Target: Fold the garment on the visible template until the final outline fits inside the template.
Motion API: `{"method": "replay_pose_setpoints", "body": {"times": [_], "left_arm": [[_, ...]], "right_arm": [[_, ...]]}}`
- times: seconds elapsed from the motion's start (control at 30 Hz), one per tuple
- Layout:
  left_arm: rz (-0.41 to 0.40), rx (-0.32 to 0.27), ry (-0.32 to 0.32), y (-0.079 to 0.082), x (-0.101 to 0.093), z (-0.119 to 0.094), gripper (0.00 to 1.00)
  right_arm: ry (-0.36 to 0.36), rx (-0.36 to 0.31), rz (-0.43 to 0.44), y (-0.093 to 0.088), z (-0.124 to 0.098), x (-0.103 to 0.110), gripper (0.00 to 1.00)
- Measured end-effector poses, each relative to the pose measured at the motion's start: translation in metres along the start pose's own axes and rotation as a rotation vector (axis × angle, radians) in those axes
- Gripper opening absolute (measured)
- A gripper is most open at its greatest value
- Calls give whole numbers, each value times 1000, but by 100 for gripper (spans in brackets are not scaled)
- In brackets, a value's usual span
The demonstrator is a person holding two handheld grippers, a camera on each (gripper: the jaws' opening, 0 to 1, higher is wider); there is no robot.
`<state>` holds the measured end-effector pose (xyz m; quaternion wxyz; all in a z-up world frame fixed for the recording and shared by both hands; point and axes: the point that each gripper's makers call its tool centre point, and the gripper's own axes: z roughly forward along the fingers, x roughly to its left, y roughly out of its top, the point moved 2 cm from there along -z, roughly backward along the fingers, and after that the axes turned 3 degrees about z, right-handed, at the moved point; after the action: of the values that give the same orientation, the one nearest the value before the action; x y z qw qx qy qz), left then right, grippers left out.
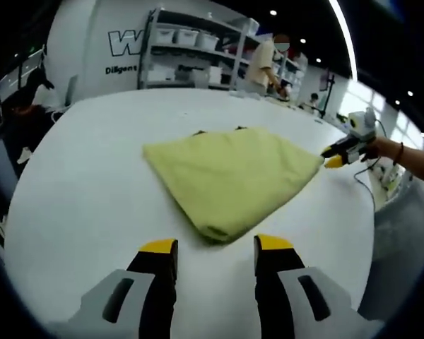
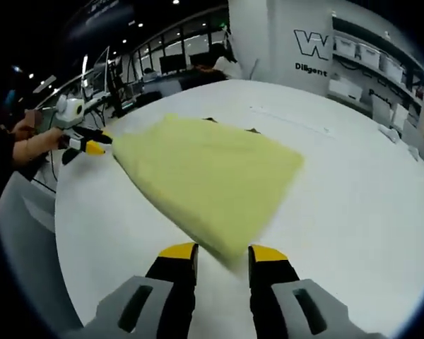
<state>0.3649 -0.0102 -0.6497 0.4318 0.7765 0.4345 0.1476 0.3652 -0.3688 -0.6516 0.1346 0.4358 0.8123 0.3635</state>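
Note:
A yellow-green garment (image 1: 233, 173) lies folded flat on the white table (image 1: 92, 183). Its near corner lies just ahead of my left gripper (image 1: 216, 247), whose jaws stand open and apart from the cloth. At the cloth's right corner I see the right gripper (image 1: 341, 151), held by a hand. In the right gripper view the garment (image 2: 205, 176) runs down to a blurred corner between the tips of my right gripper (image 2: 222, 253), which is open. The left gripper (image 2: 88, 145) sits at the cloth's far left corner. Small dark marks (image 1: 198, 132) peek out at the far edge.
Shelves with white bins (image 1: 191, 53) and a standing person (image 1: 265, 63) are beyond the table's far edge. The table's rounded edge (image 2: 63, 233) drops off close on the left in the right gripper view, with desks and monitors (image 2: 169, 67) behind.

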Motion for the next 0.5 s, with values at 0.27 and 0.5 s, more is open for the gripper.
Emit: {"method": "replay_pose_setpoints", "body": {"times": [0.27, 0.5], "left_arm": [[-27, -18, 6, -2, 4, 4, 22], [-33, -43, -13, 1, 2, 12, 13]], "right_arm": [[-24, -6, 22, -6, 3, -4, 10], [-42, -15, 44, -8, 5, -7, 2]]}}
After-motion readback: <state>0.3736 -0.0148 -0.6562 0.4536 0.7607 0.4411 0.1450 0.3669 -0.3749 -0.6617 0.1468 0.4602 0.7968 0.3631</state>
